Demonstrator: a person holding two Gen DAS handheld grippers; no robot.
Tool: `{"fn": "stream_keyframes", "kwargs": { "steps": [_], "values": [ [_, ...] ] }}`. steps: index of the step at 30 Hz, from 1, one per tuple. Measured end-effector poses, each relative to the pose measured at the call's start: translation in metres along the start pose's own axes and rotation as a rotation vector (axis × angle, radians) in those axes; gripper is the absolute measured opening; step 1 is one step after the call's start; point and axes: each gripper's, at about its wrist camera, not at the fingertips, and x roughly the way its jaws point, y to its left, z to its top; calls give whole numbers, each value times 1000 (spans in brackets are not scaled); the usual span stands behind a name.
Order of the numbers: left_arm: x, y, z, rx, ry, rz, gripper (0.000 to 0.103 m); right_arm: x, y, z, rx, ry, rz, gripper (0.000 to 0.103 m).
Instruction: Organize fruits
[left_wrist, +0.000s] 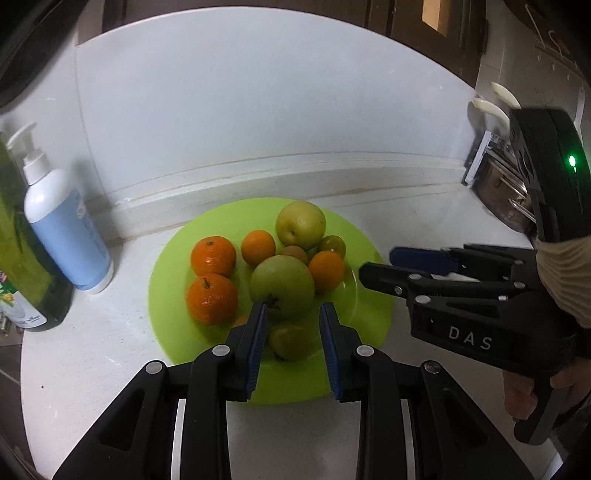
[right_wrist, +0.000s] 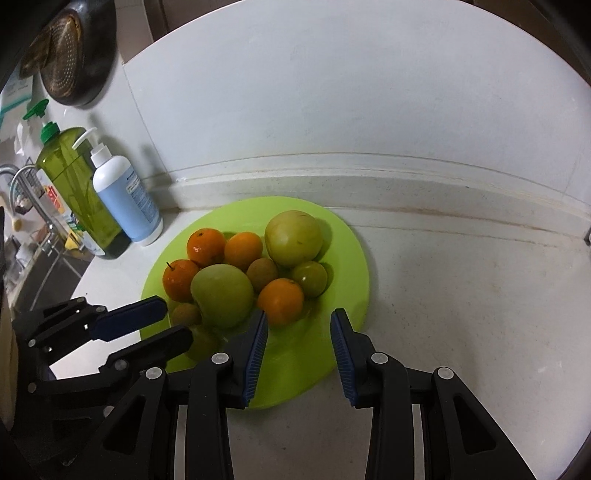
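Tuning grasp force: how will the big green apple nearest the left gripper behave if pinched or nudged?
The green apple looks round and smooth, so it may slip or roll from a loose pinch. It leans against an orange and small fruits, so nudging it would probably shift them on the shallow plate. Probably firm, fairly heavy.

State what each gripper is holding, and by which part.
Nothing. The left gripper and right gripper both hover empty over the green plate of fruit.
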Motion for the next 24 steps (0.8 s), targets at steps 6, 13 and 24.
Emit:
{"fn": "stream_keyframes", "kwargs": {
  "steps": [6, 13, 24],
  "values": [
    [-25, 2, -6, 2, -29, 59, 33, -17, 6, -14, 32, -14, -20, 37],
    [-73, 5, -22, 6, -84, 91, 46, -64, 26, -32, 63, -93, -76, 48],
    [-158, 16, -61, 56, -190, 112, 72, -146, 75, -89, 84, -229, -206, 57]
  ]
}}
